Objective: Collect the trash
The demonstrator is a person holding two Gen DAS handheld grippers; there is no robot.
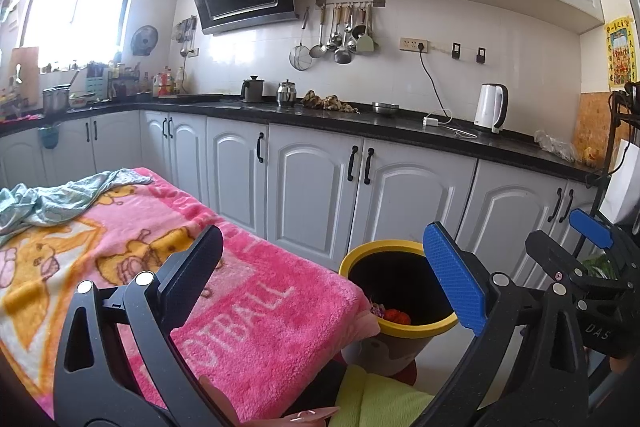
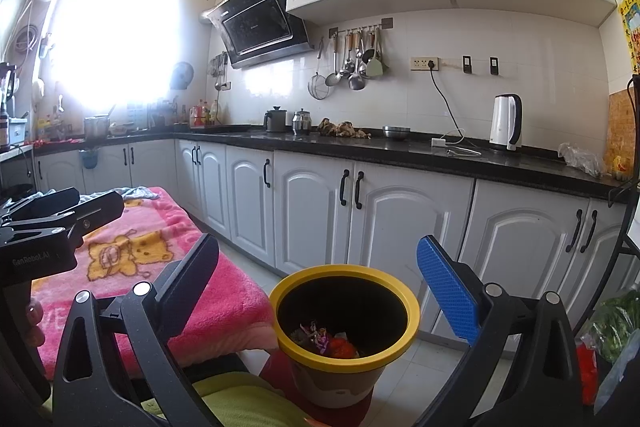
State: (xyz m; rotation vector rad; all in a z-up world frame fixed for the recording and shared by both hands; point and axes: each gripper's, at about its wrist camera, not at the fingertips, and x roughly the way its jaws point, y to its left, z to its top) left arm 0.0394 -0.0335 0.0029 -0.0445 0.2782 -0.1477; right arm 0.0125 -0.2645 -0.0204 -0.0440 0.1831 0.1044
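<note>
Holding both the left hand-held gripper (image 1: pixel 320 279) and the right hand-held gripper (image 2: pixel 316 287) spread wide and empty, you had the yellow-rimmed trash bin (image 2: pixel 345 327) at lower centre, so any drop wanted centring over its mouth.

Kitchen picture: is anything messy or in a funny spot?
Yes. A pink blanket covers a table in the kitchen, with a crumpled green cloth on it. A brownish rag lies bunched on the counter.
</note>
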